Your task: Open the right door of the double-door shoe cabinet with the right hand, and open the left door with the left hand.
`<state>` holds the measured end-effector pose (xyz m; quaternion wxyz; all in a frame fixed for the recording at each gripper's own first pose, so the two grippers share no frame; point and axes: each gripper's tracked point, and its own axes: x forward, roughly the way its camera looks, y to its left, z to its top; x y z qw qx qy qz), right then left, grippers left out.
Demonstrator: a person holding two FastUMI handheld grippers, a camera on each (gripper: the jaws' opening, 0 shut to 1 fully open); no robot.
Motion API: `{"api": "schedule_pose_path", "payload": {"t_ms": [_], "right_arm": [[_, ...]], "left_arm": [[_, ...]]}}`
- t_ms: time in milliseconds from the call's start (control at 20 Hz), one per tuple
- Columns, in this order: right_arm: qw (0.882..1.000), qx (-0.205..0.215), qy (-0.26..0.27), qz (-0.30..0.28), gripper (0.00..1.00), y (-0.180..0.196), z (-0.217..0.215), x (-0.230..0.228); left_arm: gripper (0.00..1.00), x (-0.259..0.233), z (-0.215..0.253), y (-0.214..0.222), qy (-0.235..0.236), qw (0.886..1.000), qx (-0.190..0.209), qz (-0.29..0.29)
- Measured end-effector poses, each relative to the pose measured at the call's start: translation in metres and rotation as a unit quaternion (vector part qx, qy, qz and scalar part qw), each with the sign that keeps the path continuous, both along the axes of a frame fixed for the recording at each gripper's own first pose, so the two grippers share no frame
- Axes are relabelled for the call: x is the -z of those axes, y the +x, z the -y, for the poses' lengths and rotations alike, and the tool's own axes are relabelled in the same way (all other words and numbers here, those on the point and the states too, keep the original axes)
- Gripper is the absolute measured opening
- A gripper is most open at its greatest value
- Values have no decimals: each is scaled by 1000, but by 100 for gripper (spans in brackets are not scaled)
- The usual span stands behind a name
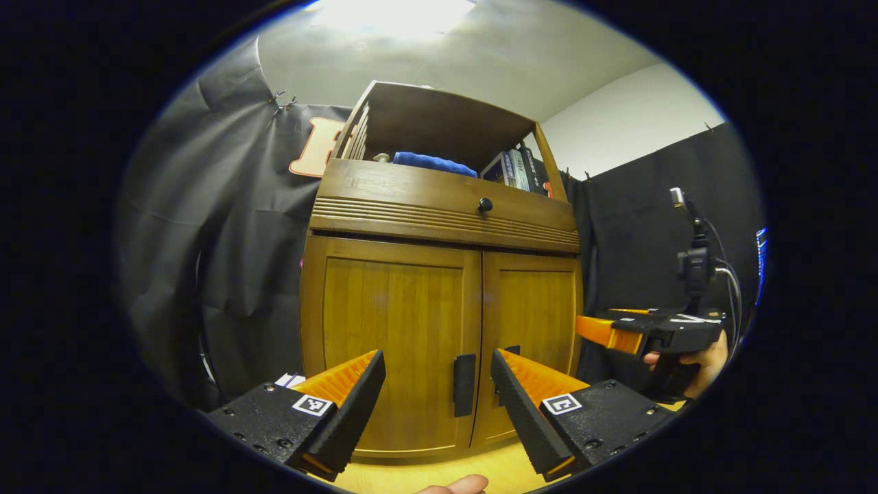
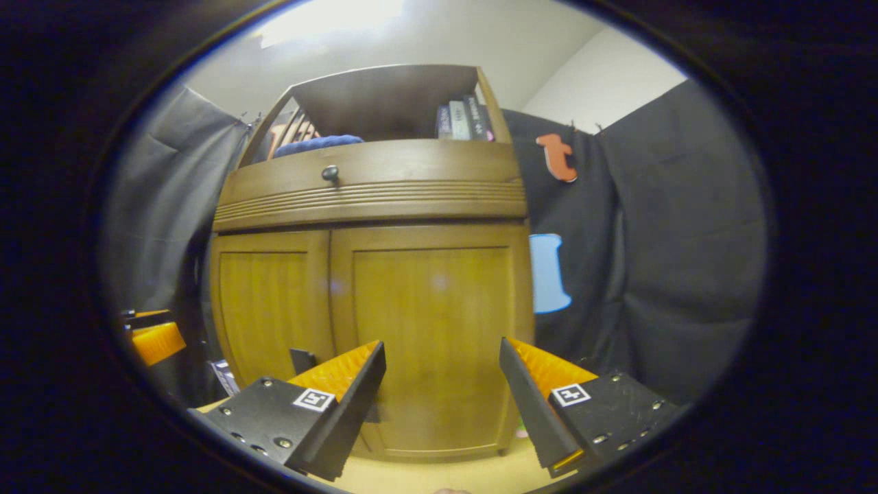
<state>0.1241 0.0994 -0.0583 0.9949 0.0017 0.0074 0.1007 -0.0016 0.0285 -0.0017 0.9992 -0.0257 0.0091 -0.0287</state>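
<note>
On the bench (image 1: pixel 501 470) stands the wooden shoe cabinet (image 1: pixel 439 226), both of its lower doors closed. From the left gripper view, the left gripper (image 1: pixel 437 384) hangs in front of the cabinet with its fingers spread wide and nothing between them; the left door (image 1: pixel 394 336) and its dark handle (image 1: pixel 464 384) lie straight ahead, apart from the fingers. At the far right of that view a hand (image 1: pixel 703 363) holds the right gripper (image 1: pixel 595 330) near the right door (image 1: pixel 531 329). From the right gripper view, the right gripper (image 2: pixel 442 374) is likewise spread wide and empty, facing the right door (image 2: pixel 432 329). A drawer with a round knob (image 1: pixel 485 204) sits above the doors, and a blue cloth (image 1: pixel 432 163) and books (image 1: pixel 511 170) lie on the open shelf on top.
</note>
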Motion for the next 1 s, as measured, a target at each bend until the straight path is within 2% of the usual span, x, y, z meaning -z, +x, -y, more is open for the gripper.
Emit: {"api": "schedule_pose_path", "payload": {"t_ms": [100,150,250,350,450,500,550,600,700,750,800,850,950,1000], "right_arm": [[1000,0,-22,-17,94,18,-13,14],[999,-1,-32,-21,99,26,-22,23],[999,-2,-21,-37,95,36,-34,40],[999,-12,-12,-48,99,49,-45,53],[998,-35,-7,-46,99,52,-58,53],[998,-34,-9,-51,94,55,-64,58],[998,-34,-10,-55,100,56,-67,61],[997,-39,-14,-58,96,57,-72,65],[997,-38,-33,-57,97,64,-73,71],[996,-43,-37,-61,90,64,-79,75],[996,-42,-36,-68,88,67,-83,81],[996,-37,-33,-75,82,68,-83,88],[996,-41,-18,-80,50,75,-87,97],[995,-42,-30,-81,34,72,-88,94]], "left_arm": [[93,1,-6,2,-3,1000,-9,-3],[93,1,-9,3,-4,1000,-12,-4],[93,5,-11,6,-3,1000,-12,-7],[93,8,-13,9,-6,1000,-10,-12],[94,11,-14,12,-8,1000,-9,-18],[94,13,-14,13,-11,1000,-7,-21],[94,14,-15,14,-13,1000,-5,-22],[94,15,-15,14,-15,1000,-3,-24],[95,16,-18,15,-19,999,-4,-25],[93,15,-20,16,-20,999,-7,-26],[93,15,-21,16,-20,999,-9,-26],[95,15,-21,16,-20,999,-10,-26],[95,16,-21,15,-22,999,-8,-28],[94,16,-22,16,-24,999,-7,-28]]}}
